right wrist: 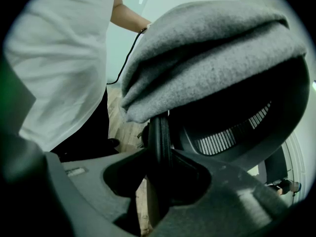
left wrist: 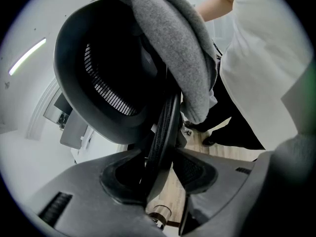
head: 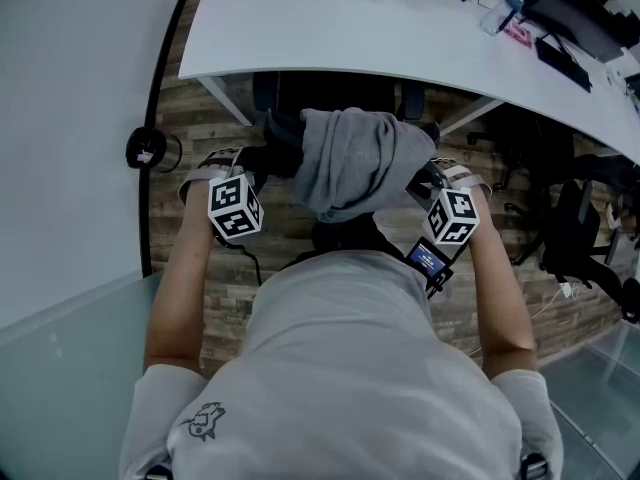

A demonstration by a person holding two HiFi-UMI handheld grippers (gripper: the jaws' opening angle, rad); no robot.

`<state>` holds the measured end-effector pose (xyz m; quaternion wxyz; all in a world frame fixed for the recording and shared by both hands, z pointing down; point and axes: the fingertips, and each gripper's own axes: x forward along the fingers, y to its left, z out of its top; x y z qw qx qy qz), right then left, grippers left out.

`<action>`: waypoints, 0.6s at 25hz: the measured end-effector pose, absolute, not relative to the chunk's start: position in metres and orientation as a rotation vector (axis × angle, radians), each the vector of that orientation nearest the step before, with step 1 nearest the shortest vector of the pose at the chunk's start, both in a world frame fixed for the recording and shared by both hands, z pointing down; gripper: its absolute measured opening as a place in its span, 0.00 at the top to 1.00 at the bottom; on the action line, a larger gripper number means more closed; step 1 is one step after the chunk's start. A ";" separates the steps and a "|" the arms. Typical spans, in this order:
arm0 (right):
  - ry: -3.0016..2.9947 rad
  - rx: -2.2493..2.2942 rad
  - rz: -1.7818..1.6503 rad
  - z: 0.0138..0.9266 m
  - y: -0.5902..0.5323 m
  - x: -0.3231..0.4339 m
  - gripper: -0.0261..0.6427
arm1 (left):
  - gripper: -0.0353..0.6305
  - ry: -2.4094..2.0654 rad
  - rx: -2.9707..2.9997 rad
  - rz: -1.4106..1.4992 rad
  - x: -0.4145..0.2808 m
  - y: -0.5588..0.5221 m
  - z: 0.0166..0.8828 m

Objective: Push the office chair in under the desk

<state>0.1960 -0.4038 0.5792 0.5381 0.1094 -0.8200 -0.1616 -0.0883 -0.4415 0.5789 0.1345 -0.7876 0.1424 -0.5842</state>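
Office chair [head: 285, 143] is seen drawn up to the white bench [head: 380, 38], with its front at the bench's near edge and its black backrest on the near side. How far it reaches under the bench cannot be told. The bench is spread across the top of the head view, above a wood-plank floor [head: 225, 98], and a pale wall [head: 70, 118] is seen at the left. Another black chair [head: 575, 233] is placed at the right, well apart from the first.

A person in a pale T-shirt [head: 350, 368] is positioned directly behind the backrest, with both forearms stretched forward. A grey sweatshirt [head: 350, 163] is draped over the top of the backrest and hangs between the two tools.

The left tool [left wrist: 160, 162] is clenched on the backrest's left edge. In the left gripper view the thin black rim is seen running up between the jaws and pinched by both. A slatted black shell [left wrist: 106, 90] of the chair is seen above it.

The right tool [right wrist: 160, 167] is likewise clenched on the right edge, and in the right gripper view the rim is held upright between the jaws, just below the sweatshirt's hem.

Dark equipment and small clutter [head: 570, 23] are laid on the bench's right end, too small to be named. A black round fitting [head: 148, 148] is seen by the wall, and a small lit screen [head: 428, 258] is carried on the right tool.
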 end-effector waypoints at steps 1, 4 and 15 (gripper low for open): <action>-1.952 0.264 -0.383 0.580 -0.407 0.197 0.78 | 0.68 0.409 -2.281 -1.694 -0.087 -0.446 0.579; -1.951 0.270 -0.377 0.582 -0.420 0.202 0.78 | 0.68 0.401 -2.281 -1.696 -0.082 -0.461 0.582; -1.926 0.248 -0.380 0.584 -0.490 0.245 0.78 | 0.68 0.402 -2.293 -1.688 -0.038 -0.527 0.581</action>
